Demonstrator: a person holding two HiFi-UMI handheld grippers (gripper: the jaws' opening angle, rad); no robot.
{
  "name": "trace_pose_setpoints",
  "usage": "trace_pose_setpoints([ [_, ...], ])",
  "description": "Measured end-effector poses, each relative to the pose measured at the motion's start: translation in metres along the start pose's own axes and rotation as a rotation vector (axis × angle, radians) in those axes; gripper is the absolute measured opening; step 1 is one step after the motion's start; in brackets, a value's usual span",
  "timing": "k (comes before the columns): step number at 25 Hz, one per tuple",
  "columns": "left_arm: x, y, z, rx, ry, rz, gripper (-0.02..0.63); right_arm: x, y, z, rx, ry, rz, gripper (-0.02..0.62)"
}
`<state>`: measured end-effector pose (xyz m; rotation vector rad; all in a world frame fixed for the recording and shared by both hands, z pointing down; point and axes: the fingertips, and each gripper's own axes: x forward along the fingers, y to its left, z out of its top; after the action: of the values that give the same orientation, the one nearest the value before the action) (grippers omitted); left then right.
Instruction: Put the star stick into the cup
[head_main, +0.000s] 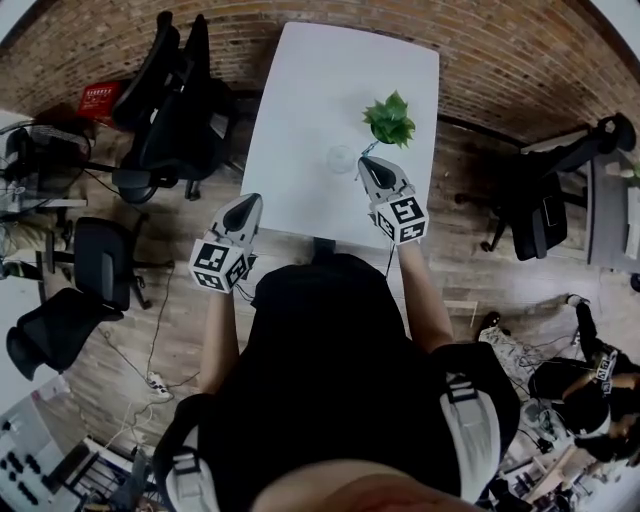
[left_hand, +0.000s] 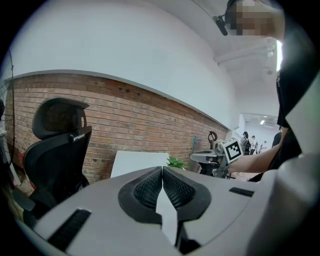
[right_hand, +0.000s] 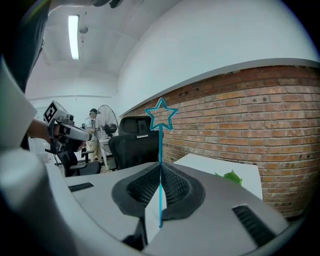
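Your right tongs are clamped on the star stick, which stands upright between the pads (its blue star well above the tips). The clear cup sits on the counter just left of those tongs. Your left tongs are pressed together on nothing at the counter's near edge.

On the table the cup stands just left of the plant — office chairs beside the table's left edge
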<state>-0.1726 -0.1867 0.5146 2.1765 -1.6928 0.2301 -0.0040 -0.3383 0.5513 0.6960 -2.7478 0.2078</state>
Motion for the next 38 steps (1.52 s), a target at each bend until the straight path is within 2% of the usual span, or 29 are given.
trace_pose_setpoints([
  [13,0.001,0.007,-0.012,-0.033,0.022,0.082,0.021,0.041,-0.003,-0.001,-0.016,-0.003,0.091,0.002],
  [22,0.007,0.008,-0.007,-0.030,0.028,0.115,0.021,0.059,-0.019,-0.026,0.002,0.036,0.096,0.000],
  [27,0.007,0.010,-0.010,-0.030,0.041,0.134,0.021,0.066,-0.020,-0.035,0.030,0.039,0.123,0.002],
  [38,0.007,0.012,-0.012,-0.031,0.058,0.158,0.021,0.078,-0.019,-0.072,0.045,0.113,0.143,0.003],
])
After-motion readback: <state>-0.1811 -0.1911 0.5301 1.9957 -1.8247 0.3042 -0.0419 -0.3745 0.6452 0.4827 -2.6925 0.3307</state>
